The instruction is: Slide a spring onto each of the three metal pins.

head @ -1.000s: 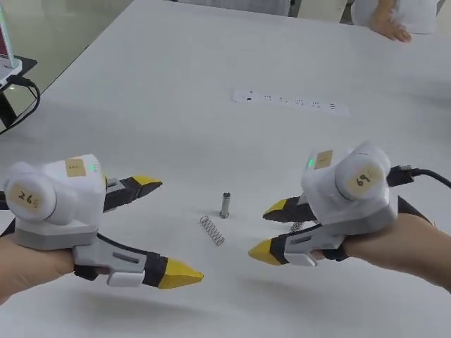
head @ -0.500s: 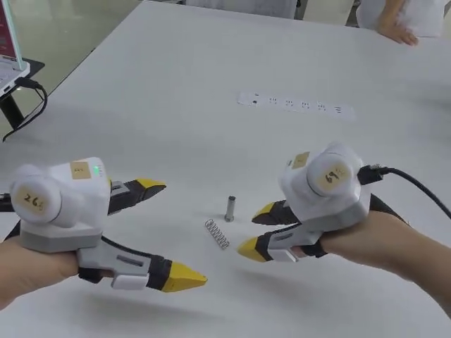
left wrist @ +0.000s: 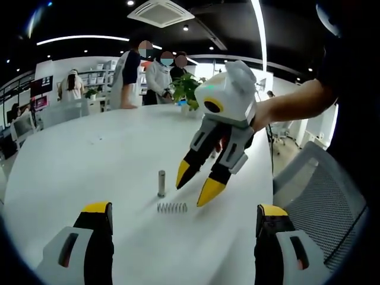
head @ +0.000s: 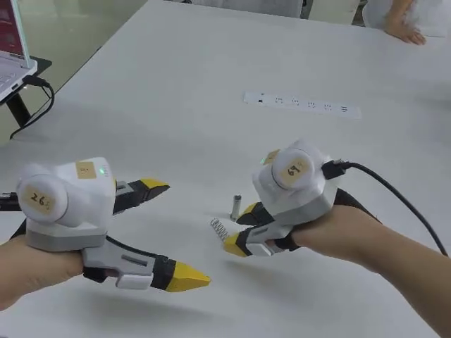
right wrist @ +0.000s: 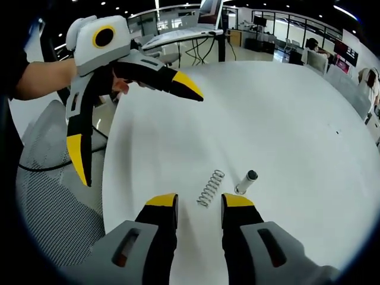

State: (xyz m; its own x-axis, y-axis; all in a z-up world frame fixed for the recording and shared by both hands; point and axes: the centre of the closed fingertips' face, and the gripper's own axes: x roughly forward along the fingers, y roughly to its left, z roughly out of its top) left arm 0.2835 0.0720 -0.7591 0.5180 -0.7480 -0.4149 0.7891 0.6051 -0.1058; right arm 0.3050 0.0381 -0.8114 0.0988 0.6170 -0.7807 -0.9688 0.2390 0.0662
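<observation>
White table [head: 211, 84], one pin [right wrist: 246, 181] upright mid-surface. Flat spring [right wrist: 211, 187] just near-left of it, not yet on. R gripper [left wrist: 194, 189] nearer: jaws part open, empty, spring just ahead, long axis running away btw the tips. L gripper [head: 180, 232] wide open, empty, further left.

Head view: high, behind both grippers, facing forward and down across white tabletop [head: 176, 84]; middling close; long white power strip [head: 303, 105] farther off.
Left gripper view: low over tabletop, close, looking along own jaws at small coiled metal spring [left wrist: 172, 207], short upright grey metal pin [left wrist: 161, 183], white-bodied yellow-tipped right gripper [left wrist: 193, 191] beyond.
Right gripper view: nearest, angled down; spring just ahead of own jaws; white-bodied yellow-tipped left gripper [right wrist: 136, 136] upper left.
Shared by all three views: spring, pin, tabletop around them.
</observation>
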